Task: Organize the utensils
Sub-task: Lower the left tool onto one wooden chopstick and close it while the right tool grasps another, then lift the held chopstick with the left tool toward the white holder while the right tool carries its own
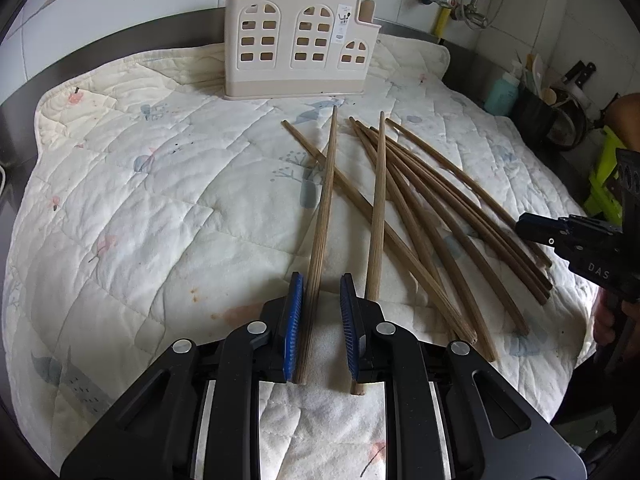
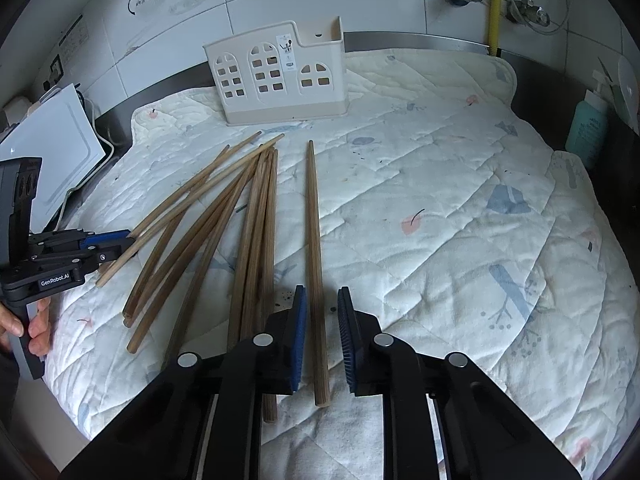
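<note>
Several brown wooden chopsticks (image 1: 420,204) lie fanned on a white quilted cloth (image 1: 160,200); they also show in the right wrist view (image 2: 224,216). A beige utensil holder (image 1: 298,42) with window cut-outs stands upright at the back, also in the right wrist view (image 2: 280,76). My left gripper (image 1: 322,320) is open, with one chopstick (image 1: 322,220) lying between its jaws against the left pad and another (image 1: 378,208) just outside the right jaw. My right gripper (image 2: 322,336) is open astride a single chopstick (image 2: 316,260) that lies apart from the pile.
A white board (image 2: 52,148) and cable lie at the cloth's left edge. A teal bottle (image 2: 588,128), dark utensil pot (image 1: 532,116) and knives stand at the right. Pipes and valves (image 2: 496,4) run on the tiled wall. The steel counter rim (image 1: 120,52) surrounds the cloth.
</note>
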The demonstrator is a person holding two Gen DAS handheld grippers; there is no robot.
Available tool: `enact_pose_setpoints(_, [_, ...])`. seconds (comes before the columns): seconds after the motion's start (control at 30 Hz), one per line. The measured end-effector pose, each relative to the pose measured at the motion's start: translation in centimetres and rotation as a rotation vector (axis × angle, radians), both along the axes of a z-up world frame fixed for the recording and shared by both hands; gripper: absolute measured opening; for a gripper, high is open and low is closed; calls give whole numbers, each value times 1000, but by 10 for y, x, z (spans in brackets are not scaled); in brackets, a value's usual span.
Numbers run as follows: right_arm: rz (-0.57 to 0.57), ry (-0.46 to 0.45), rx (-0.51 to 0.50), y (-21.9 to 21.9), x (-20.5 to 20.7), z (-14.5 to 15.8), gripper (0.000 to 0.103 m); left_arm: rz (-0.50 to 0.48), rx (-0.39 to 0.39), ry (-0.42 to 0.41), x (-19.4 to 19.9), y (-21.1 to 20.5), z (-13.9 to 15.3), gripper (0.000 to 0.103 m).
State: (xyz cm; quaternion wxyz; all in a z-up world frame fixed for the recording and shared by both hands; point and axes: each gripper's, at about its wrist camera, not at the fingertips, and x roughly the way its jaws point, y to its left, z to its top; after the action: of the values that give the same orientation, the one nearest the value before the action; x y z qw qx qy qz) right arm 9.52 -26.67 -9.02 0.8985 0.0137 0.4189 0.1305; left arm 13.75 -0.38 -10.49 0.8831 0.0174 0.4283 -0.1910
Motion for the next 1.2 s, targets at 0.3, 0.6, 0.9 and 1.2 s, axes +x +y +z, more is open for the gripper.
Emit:
enact_pose_setpoints(0.3, [-4,-9,-30,4,-1,-5,9,42,16,-16,-2,-2,1,13])
enact_pose_setpoints(0.6, [-20,-33,-24,2,-8,1,7,81,16,-18,-3,-3,1,9])
enact_pose_setpoints(0.9, [-21,-140,-37,-4,-23,42,7,94,2,-69,-16,-4,14,5])
enact_pose_setpoints(1.2, [5,-212,-13,-8,-25,79,6,95,-38,-109,-26,2,33,5])
